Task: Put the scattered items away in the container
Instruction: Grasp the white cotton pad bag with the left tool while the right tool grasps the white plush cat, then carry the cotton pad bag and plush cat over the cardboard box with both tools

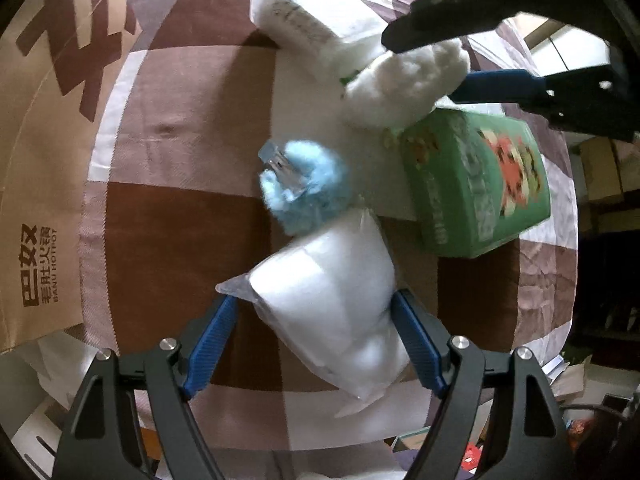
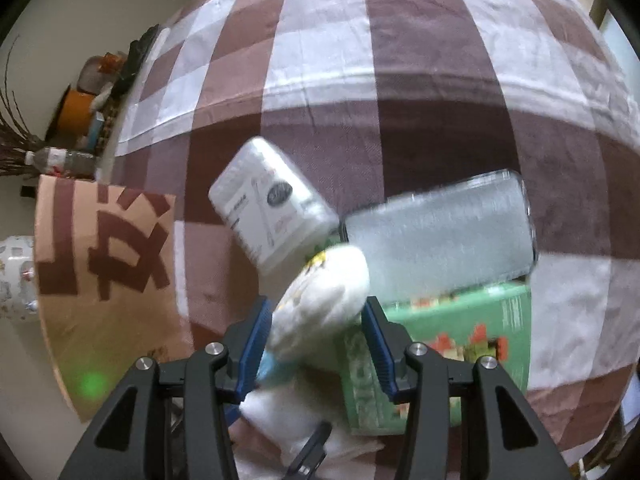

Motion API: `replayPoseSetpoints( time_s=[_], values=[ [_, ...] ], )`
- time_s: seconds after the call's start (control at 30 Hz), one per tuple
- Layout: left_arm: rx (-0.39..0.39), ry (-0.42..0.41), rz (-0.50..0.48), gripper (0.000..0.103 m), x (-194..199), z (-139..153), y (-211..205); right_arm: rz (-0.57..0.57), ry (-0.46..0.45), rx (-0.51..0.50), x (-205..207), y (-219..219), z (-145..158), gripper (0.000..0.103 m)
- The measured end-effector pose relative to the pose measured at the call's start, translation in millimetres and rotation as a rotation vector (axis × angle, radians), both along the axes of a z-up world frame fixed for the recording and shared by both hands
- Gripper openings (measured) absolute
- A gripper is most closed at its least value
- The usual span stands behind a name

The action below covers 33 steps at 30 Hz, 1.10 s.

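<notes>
In the left wrist view my left gripper (image 1: 316, 300) is shut on a white plastic-wrapped soft pack (image 1: 332, 304), its blue pads against both sides. Past it lie a fluffy blue hair clip (image 1: 304, 192), a green box (image 1: 476, 184) and a white cotton-swab tub (image 1: 296, 20). My right gripper (image 1: 452, 64) at top right is shut on a white plush item (image 1: 404, 84). In the right wrist view my right gripper (image 2: 316, 316) grips that white plush (image 2: 324, 304), above the green box (image 2: 448, 344). The swab tub (image 2: 272, 204) and a clear plastic case (image 2: 440, 236) lie beyond.
A brown cardboard box with printed characters stands at the left in the left wrist view (image 1: 44, 152) and in the right wrist view (image 2: 104, 280). The brown-and-white checked cloth (image 2: 400, 80) covers the table. Bottles and clutter (image 2: 80, 120) sit past its far left edge.
</notes>
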<state>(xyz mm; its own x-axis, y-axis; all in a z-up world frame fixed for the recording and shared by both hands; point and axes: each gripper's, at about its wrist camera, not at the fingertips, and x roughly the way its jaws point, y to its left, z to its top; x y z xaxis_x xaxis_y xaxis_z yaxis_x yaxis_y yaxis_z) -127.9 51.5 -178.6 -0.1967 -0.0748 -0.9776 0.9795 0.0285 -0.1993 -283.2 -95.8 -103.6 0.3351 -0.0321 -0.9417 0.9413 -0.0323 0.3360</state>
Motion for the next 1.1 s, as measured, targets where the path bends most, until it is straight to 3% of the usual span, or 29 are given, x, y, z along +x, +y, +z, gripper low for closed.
replayPoseSetpoints(
  time_s=[0.23,0.33,0.43,0.57,0.8,1.1],
  values=[
    [-0.017,0.010,-0.012,0.078,4,1,5,0.019,0.067,0.033,15,-7,-28,0.047],
    [-0.012,0.028,-0.002,0.069,11,2,6,0.026,0.070,-0.020,16,-5,-26,0.041],
    [-0.004,0.074,0.006,0.053,18,4,4,0.011,0.072,-0.058,12,-2,-16,0.037],
    [0.001,0.086,-0.016,0.044,17,10,-1,-0.011,0.082,-0.124,1,4,11,0.037],
    [-0.013,0.065,-0.100,0.043,6,38,-10,-0.039,0.096,-0.177,-23,29,55,0.037],
    [-0.028,0.027,-0.152,0.043,-1,72,-26,-0.075,0.121,-0.173,-43,62,77,0.037]
  ],
)
